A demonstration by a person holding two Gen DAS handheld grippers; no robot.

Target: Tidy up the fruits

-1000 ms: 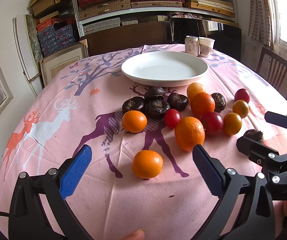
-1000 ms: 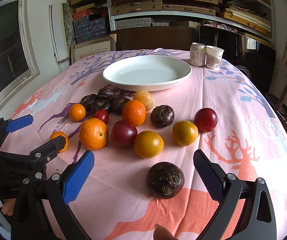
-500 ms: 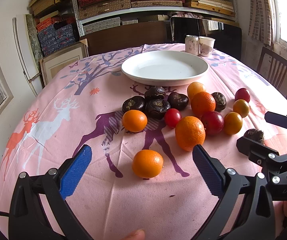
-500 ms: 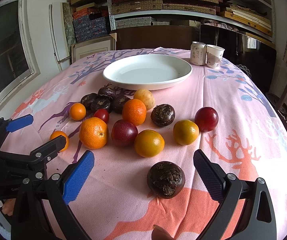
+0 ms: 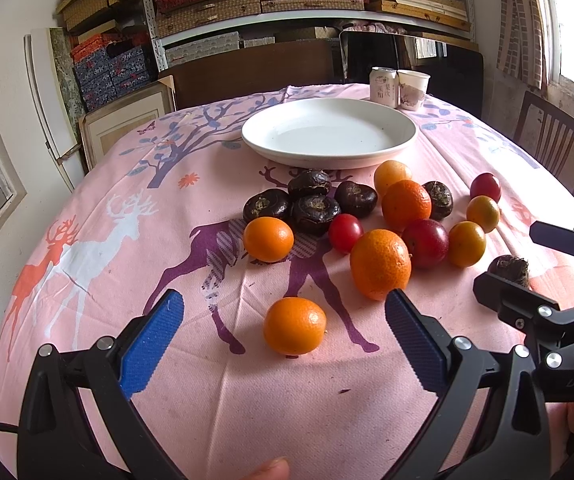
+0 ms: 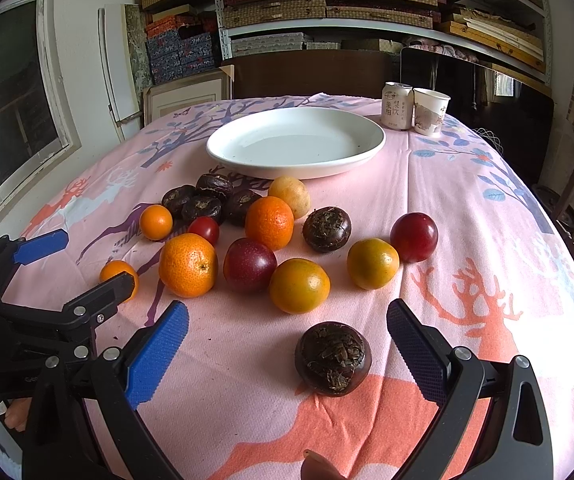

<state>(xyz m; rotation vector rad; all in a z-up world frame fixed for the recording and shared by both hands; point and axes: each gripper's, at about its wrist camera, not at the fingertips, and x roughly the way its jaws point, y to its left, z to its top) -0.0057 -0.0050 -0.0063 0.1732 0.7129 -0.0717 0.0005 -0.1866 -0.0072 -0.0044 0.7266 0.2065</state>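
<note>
Several fruits lie loose on the pink tablecloth in front of an empty white plate. My left gripper is open and empty, low over the cloth; a small orange lies between its blue pads, untouched. My right gripper is open and empty; a dark brown water chestnut lies between its fingers, closer to the right one. Further off lie a large orange, a red plum, a yellow-orange fruit and a cluster of dark chestnuts.
A drink can and a paper cup stand behind the plate at the right. Wooden chairs stand at the table's right side. Shelves with boxes fill the back wall. Each gripper shows in the other's view.
Both views have crept slightly forward toward the fruits. No fruit has moved and both grippers stay open.
</note>
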